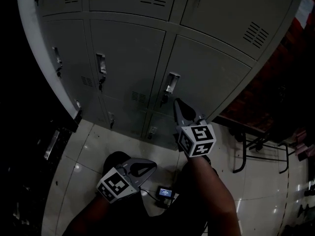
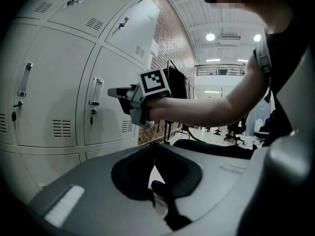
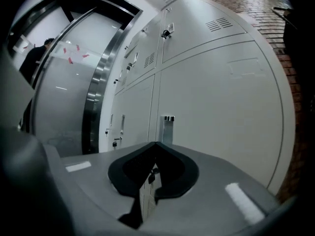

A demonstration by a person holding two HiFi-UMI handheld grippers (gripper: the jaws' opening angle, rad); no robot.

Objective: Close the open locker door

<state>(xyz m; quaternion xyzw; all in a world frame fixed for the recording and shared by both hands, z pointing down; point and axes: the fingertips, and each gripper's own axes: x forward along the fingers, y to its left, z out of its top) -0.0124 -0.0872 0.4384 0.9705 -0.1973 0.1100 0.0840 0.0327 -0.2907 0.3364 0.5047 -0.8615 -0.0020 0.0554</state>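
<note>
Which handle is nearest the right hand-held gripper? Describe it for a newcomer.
Find the grey locker bank, middle row. The handle is the rightmost vertical metal pull there, just beyond the tip of the right hand-held gripper; its neighbours sit farther left.

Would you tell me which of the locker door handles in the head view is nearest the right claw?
The rightmost handle of the middle row, just above the right claw; the others sit further left.
</note>
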